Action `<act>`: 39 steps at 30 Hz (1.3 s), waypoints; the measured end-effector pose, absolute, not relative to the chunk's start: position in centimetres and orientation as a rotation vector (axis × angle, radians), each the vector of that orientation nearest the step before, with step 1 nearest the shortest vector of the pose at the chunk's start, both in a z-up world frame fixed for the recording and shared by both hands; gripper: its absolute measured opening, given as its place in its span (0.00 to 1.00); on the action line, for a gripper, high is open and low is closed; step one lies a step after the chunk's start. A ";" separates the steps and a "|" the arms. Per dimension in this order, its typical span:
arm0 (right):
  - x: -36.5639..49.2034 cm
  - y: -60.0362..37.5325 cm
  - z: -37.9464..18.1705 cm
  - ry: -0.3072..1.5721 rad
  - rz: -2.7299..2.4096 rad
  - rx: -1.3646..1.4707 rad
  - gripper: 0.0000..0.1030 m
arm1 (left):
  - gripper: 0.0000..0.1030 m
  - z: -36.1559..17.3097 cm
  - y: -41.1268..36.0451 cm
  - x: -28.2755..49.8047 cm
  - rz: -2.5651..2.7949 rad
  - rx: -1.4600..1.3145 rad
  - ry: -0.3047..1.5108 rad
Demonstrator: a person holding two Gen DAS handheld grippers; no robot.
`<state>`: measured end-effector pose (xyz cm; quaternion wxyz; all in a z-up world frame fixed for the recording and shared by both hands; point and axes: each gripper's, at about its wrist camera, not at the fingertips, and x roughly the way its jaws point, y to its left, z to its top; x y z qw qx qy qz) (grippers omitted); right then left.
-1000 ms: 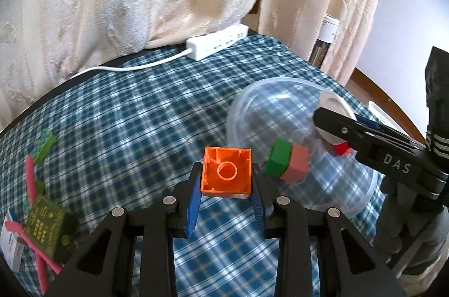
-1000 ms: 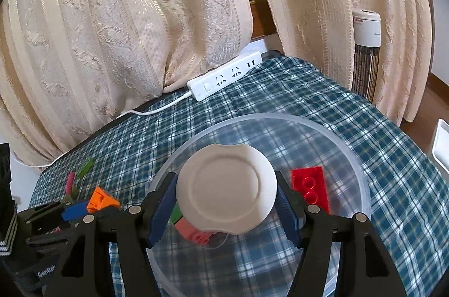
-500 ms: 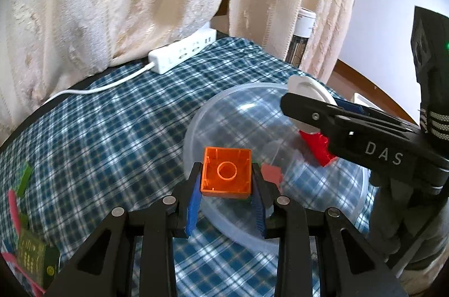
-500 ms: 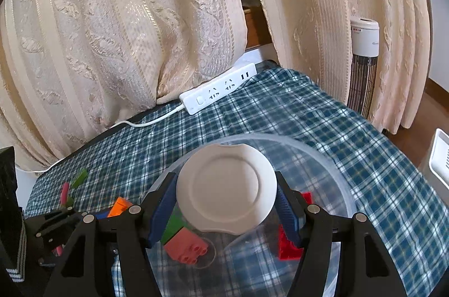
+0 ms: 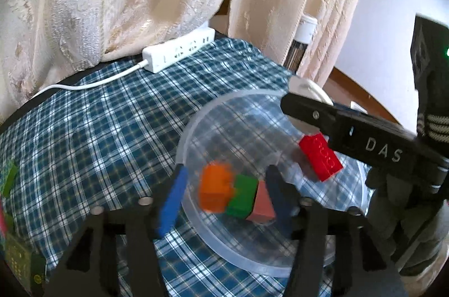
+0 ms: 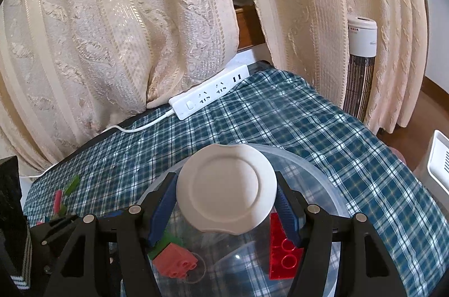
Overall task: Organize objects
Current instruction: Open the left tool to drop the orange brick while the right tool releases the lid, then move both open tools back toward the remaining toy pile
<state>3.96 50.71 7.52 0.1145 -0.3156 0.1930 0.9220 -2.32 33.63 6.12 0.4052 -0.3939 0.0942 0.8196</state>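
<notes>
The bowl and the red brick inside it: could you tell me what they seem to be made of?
Bowl: likely clear plastic, slightly frosted; the plaid cloth shows through its wall. Red brick: probably glossy hard plastic, with moulded round studs and sharp edges.

White capital letters reading "DAS" stand on the black side of the right gripper [image 5: 322,114], seen from the left wrist camera. Small red and grey print marks the white top of the tower heater [image 6: 362,36] beside the curtain, too small to read. Markings on the power strip [image 6: 210,96] are likewise illegible.
</notes>
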 end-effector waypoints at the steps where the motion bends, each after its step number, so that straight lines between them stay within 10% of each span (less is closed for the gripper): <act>1: 4.0 50.7 7.5 0.565 2.701 -0.925 0.67 | 0.59 6.3 33.5 -2.3 2.070 -0.991 0.233; 39: 4.6 44.7 8.6 0.507 2.837 -0.912 0.73 | 0.63 8.1 24.5 -2.0 2.280 -1.010 0.155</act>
